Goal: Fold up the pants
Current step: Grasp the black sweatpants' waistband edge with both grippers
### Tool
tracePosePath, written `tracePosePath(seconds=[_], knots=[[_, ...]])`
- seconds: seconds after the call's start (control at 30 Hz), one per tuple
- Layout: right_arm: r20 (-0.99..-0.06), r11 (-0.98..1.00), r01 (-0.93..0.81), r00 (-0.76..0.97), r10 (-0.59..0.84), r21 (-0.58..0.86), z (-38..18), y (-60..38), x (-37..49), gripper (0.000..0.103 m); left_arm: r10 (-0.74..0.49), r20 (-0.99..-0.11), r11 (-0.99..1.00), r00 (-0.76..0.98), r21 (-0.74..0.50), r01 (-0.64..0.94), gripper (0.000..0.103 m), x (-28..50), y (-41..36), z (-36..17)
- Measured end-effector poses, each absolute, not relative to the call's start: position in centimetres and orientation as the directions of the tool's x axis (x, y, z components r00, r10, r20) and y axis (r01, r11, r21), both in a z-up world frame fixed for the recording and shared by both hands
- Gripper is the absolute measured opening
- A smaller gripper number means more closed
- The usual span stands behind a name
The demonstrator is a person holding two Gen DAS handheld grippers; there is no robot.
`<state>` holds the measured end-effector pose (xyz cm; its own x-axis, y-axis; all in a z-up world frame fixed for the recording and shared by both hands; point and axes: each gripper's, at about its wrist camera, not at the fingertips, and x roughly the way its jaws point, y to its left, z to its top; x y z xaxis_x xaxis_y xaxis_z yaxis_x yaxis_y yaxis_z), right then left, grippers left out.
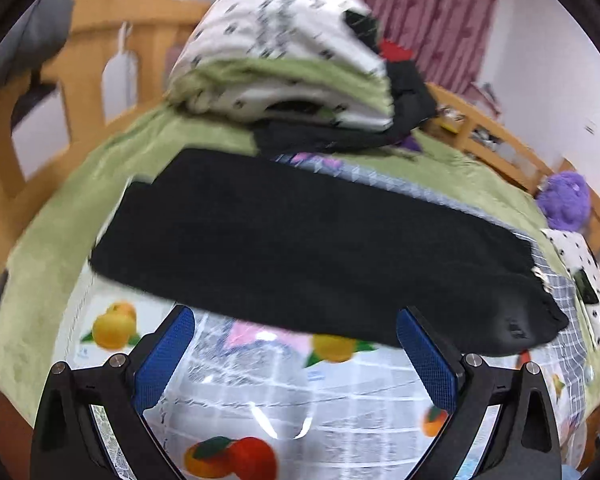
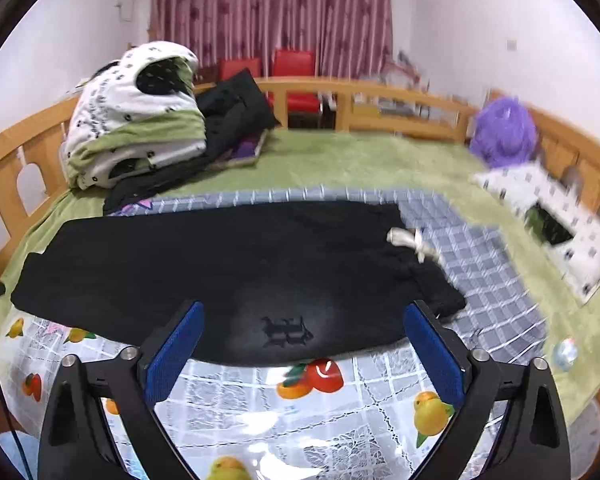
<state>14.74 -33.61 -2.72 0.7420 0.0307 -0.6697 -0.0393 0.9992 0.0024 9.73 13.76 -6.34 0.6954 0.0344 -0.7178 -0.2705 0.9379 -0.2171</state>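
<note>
Black pants [image 1: 300, 248] lie folded lengthwise in a long band across the bed, on a fruit-print plastic sheet [image 1: 240, 400] and a grey checked cloth [image 2: 472, 256]. A white drawstring [image 2: 412, 242] shows at the waist end on the right, and an embroidered logo [image 2: 286, 330] sits near the front edge. My left gripper [image 1: 296, 322] is open just short of the pants' near edge, nothing between its blue pads [image 1: 424, 356]. My right gripper [image 2: 304, 316] is open above the near edge by the logo, its blue pads [image 2: 180, 352] touching nothing.
A folded white and green quilt [image 2: 136, 120] with dark clothes [image 2: 236, 108] sits at the back left. A purple plush [image 2: 504, 132] and a spotted white pillow [image 2: 552, 220] lie at the right. Wooden rails [image 2: 380, 100] ring the green bed [image 2: 360, 160].
</note>
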Motion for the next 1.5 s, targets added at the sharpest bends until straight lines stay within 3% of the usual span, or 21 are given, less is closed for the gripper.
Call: tracePosePath(seconds=[0.13, 0.3, 0.53, 0.8, 0.93, 0.97, 1.0, 1.03, 1.07, 1.27, 1.5], knots=[[-0.746, 0.996, 0.016, 0.663, 0.057, 0.09, -7.8, -37.3, 17.1, 0.07, 0.032, -0.757, 0.9, 0.653, -0.262, -0.348, 0.099, 10.3, 16.6, -10.5], [-0.791, 0.983, 0.084, 0.606, 0.081, 0.165, -13.1, -40.4, 17.9, 0.061, 0.02, -0.784, 0.882, 0.62, -0.278, -0.38, 0.093, 11.0, 18.3, -14.2], [-0.789, 0.965, 0.139, 0.607, 0.095, 0.224, -16.3, -42.3, 19.4, 0.057, -0.071, -0.779, 0.818, 0.623, -0.403, -0.411, 0.084, 12.4, 20.1, -17.6], [-0.777, 0.942, 0.13, 0.606, 0.171, 0.309, -18.5, -41.7, 22.2, 0.057, -0.037, -0.779, 0.814, 0.626, -0.387, -0.433, 0.064, 15.5, 21.0, -18.2], [-0.758, 0.914, 0.146, 0.616, 0.216, 0.378, -19.2, -41.9, 23.9, 0.057, -0.007, -0.791, 0.811, 0.612, -0.362, -0.459, 0.045, 16.0, 21.3, -18.2], [-0.755, 0.911, 0.149, 0.618, 0.218, 0.385, -19.2, -41.9, 24.2, 0.054, 0.005, -0.798, 0.815, 0.602, -0.346, -0.464, 0.025, 16.2, 21.4, -18.1], [-0.756, 0.911, 0.156, 0.62, 0.211, 0.382, -19.0, -41.8, 24.4, 0.041, 0.011, -0.808, 0.82, 0.59, -0.33, -0.467, 0.015, 16.4, 21.6, -18.1], [-0.757, 0.913, 0.159, 0.622, 0.203, 0.375, -18.9, -41.6, 24.7, 0.028, 0.007, -0.811, 0.821, 0.585, -0.329, -0.467, 0.01, 16.4, 21.8, -18.0], [-0.759, 0.916, 0.148, 0.616, 0.209, 0.372, -18.8, -41.4, 24.9, 0.021, -0.016, -0.807, 0.815, 0.59, -0.352, -0.46, 0.008, 16.4, 22.3, -17.7], [-0.724, 0.938, 0.082, 0.66, 0.201, 0.336, -15.3, -40.2, 25.6, 0.017, 0.019, -0.743, 0.858, 0.669, -0.332, -0.393, 0.008, 16.1, 21.9, -13.0], [-0.663, 0.942, -0.019, 0.706, 0.25, 0.336, -8.9, -39.5, 31.2, 0.016, 0.077, -0.68, 0.894, 0.729, -0.278, -0.353, 0.008, 21.5, 21.6, -8.3]])
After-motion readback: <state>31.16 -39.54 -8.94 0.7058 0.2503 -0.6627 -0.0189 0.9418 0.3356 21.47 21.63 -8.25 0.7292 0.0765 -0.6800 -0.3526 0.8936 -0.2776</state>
